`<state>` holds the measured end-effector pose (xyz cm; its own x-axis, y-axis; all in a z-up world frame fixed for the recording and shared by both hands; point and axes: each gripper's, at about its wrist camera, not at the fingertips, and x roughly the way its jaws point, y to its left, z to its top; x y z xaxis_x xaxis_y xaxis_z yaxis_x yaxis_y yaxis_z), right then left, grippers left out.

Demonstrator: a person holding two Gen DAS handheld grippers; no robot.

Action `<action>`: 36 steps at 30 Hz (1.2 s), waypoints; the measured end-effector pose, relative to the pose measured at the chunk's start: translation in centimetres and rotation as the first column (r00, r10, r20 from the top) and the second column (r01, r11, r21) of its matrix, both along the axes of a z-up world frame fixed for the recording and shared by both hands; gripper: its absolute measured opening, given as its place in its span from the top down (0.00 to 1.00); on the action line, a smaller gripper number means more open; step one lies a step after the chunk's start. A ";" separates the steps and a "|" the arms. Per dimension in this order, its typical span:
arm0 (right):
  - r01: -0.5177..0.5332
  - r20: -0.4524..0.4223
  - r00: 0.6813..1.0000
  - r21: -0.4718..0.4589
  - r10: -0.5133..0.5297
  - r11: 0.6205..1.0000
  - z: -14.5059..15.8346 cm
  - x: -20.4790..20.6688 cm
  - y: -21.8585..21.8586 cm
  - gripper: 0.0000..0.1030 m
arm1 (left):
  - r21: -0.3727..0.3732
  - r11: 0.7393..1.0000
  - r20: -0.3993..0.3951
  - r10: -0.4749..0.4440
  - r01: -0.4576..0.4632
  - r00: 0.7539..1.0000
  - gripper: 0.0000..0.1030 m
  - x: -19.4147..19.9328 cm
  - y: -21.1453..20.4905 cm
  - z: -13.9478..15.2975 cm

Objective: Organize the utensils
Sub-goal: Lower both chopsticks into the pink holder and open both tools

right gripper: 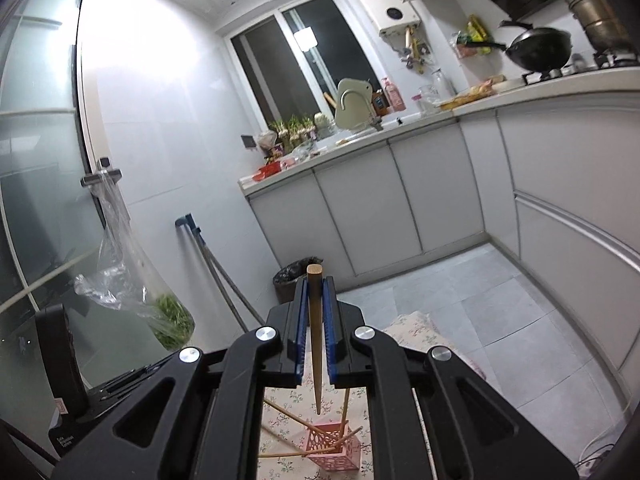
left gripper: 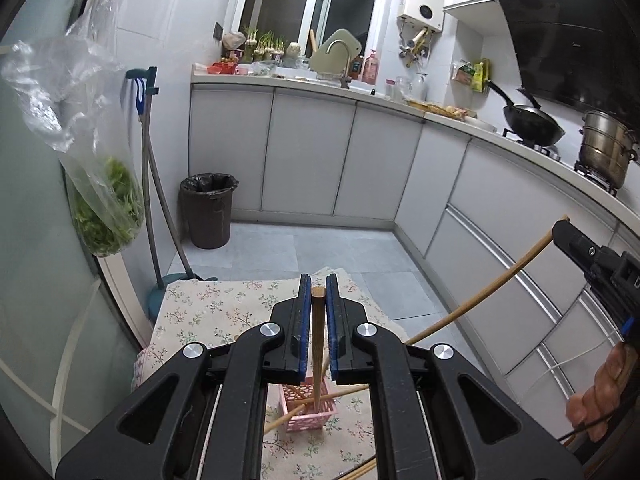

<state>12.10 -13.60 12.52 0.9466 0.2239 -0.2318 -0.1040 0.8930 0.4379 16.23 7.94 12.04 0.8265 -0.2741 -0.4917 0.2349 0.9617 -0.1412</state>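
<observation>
My left gripper [left gripper: 318,280] is shut on a wooden chopstick [left gripper: 318,340] that hangs down, its lower end at the pink holder [left gripper: 310,416]. The holder stands on a floral cloth [left gripper: 208,312], with several chopsticks leaning in it. At the right edge of the left wrist view, my right gripper [left gripper: 560,230] grips a second chopstick [left gripper: 480,292] slanting down to the left. In the right wrist view, the right gripper [right gripper: 316,280] is shut on that chopstick [right gripper: 315,340]. Its thin tip hangs just above the pink holder [right gripper: 334,450].
A dark bin [left gripper: 208,212] and mop handles [left gripper: 150,168] stand by the left wall. A plastic bag of greens [left gripper: 108,208] hangs from the glass door. Grey cabinets [left gripper: 380,164] run along the back and right, with a wok [left gripper: 534,124] and steel pot [left gripper: 606,152] on top. A hand [left gripper: 596,404] shows lower right.
</observation>
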 end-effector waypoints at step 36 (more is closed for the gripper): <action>-0.077 -0.221 0.975 -0.172 0.038 0.982 -9.9 7.0 7.5 0.76 | 0.013 0.992 -0.088 0.124 -0.124 0.988 0.43 1.9 2.4 -5.1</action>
